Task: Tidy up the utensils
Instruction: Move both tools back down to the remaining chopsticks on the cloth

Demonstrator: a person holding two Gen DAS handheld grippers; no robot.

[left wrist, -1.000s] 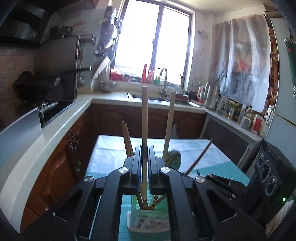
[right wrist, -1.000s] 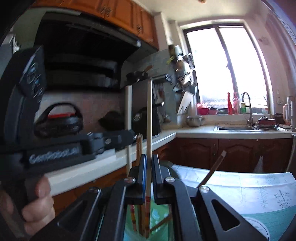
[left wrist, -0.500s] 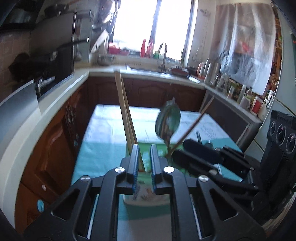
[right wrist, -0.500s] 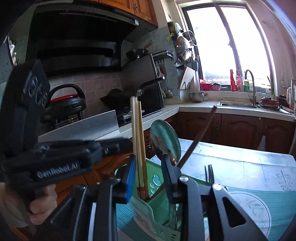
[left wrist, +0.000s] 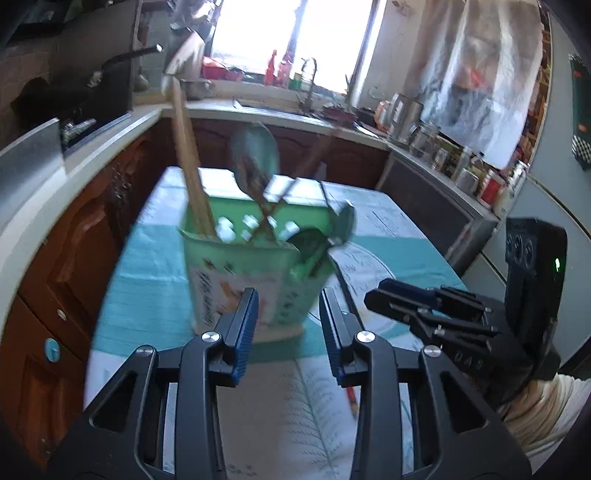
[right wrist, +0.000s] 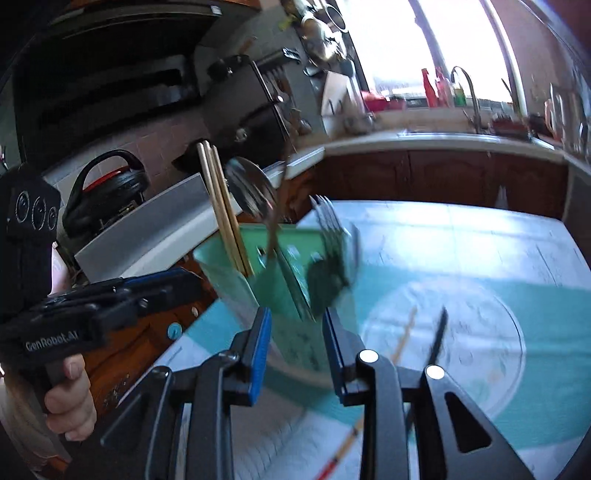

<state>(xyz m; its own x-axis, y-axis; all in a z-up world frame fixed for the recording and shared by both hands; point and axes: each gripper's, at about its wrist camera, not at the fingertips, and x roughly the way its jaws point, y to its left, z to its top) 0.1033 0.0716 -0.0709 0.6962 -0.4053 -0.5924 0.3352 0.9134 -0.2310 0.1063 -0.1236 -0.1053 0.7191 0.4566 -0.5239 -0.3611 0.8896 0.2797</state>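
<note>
One green holder (left wrist: 255, 273) stands on the table (left wrist: 147, 295). Only the right view shows a fork (right wrist: 328, 221) in it, beside two pale chopsticks (right wrist: 221, 206) and one spoon (right wrist: 251, 192). Just before the holder, the left gripper (left wrist: 288, 314) is opening on nothing, and the right gripper (right wrist: 295, 332) stands apart, empty.

You face a bright window (left wrist: 295, 33) at the far wall above a sink tap (left wrist: 309, 74), dark wooden cabinets (left wrist: 66, 236) under a pale L-shaped counter (left wrist: 92, 147) on your left, tiled wall (right wrist: 155, 140) behind the stove, a plastic-draped shelf (left wrist: 484, 74) far right
</note>
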